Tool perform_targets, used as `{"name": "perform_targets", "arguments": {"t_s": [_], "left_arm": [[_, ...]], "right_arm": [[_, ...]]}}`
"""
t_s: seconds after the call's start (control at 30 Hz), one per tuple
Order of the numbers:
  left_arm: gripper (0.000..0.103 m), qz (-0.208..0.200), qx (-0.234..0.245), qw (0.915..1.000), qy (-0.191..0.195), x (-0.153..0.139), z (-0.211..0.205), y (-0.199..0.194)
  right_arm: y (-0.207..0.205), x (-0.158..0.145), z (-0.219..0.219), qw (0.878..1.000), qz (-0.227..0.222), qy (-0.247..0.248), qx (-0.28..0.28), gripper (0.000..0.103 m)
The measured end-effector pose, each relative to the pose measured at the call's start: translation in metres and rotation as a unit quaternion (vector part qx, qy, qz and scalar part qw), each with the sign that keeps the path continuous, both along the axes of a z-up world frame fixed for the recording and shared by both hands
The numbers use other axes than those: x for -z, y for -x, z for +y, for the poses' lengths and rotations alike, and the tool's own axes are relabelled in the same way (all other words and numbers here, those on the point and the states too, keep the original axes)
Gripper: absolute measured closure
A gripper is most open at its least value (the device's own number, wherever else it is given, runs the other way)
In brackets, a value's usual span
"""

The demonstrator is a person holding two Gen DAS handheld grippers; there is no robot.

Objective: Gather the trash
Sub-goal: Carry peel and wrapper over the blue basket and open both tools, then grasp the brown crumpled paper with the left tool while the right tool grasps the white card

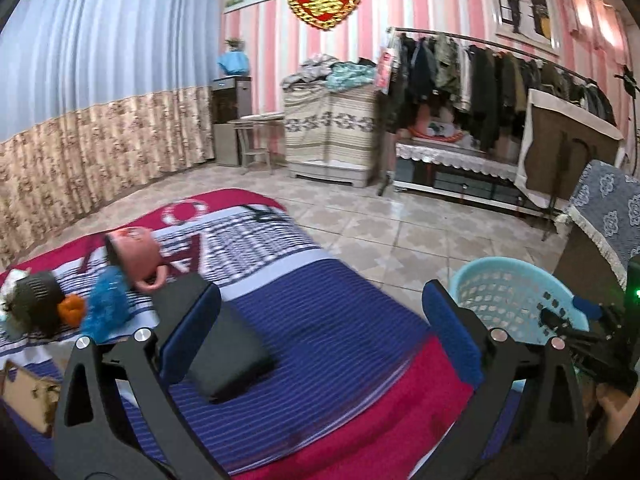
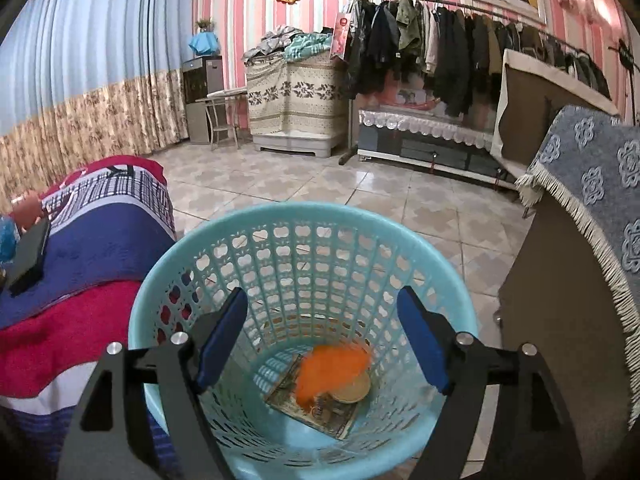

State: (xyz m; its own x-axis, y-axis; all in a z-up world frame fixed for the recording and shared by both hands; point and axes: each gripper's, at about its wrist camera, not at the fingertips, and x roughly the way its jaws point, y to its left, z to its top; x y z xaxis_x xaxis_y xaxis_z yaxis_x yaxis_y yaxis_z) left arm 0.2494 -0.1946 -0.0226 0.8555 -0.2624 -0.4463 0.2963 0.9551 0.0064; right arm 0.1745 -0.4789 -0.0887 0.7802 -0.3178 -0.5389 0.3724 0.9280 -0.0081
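Orange scrap down in the bin

The right gripper gapes empty above the perforated turquoise plastic basket, blurred orange scrap at its bottom; the left gripper, also spread and empty, could snag the striped blanket at the bed's edge.

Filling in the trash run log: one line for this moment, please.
right gripper: open over basket | orange scrap: blurred, inside basket | left gripper: open, empty, over bed
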Motion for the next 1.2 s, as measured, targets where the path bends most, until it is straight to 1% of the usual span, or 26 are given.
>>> {"name": "perform_targets", "arguments": {"t_s": [0.07,0.13,0.27,0.4,0.47,0.57,0.67,0.77,0.87,1.03,1.2], "left_arm": [[0.006,-0.007,-0.015,0.9999,-0.003,-0.003,0.016,0.006],[0.006,-0.009,-0.031,0.9995,0.000,-0.008,0.036,0.011],[0.006,-0.007,-0.061,0.9981,0.009,-0.013,0.080,0.024],[0.006,-0.007,-0.095,0.9954,0.006,-0.014,0.118,0.036],[0.006,-0.004,-0.108,0.9941,0.005,-0.012,0.137,0.042],[0.006,0.000,-0.135,0.9909,0.000,-0.006,0.170,0.054],[0.006,0.011,-0.160,0.9870,-0.001,0.000,0.205,0.065],[0.006,0.020,-0.188,0.9819,-0.008,0.007,0.239,0.075],[0.006,0.029,-0.211,0.9769,-0.008,0.014,0.268,0.082],[0.006,0.050,-0.245,0.9682,0.006,0.031,0.316,0.092],[0.006,0.069,-0.271,0.9600,0.015,0.048,0.346,0.098]], "right_arm": [[0.006,-0.008,0.006,1.000,-0.011,0.005,0.000,0.017],[0.009,-0.016,0.012,1.000,-0.020,0.013,0.000,0.012],[0.017,-0.034,0.036,0.999,-0.033,0.032,-0.013,0.009],[0.019,-0.048,0.070,0.997,-0.047,0.037,-0.041,0.009],[0.020,-0.050,0.087,0.997,-0.051,0.036,-0.054,0.009],[0.019,-0.048,0.118,0.995,-0.052,0.022,-0.084,0.009],[0.016,-0.044,0.148,0.992,-0.048,0.020,-0.111,0.009],[0.013,-0.041,0.176,0.989,-0.046,0.010,-0.142,0.009],[0.008,-0.035,0.208,0.983,-0.042,0.001,-0.180,0.009],[0.001,-0.026,0.258,0.972,-0.028,-0.002,-0.234,0.009],[-0.011,-0.016,0.307,0.960,-0.014,0.021,-0.280,0.009]]}}
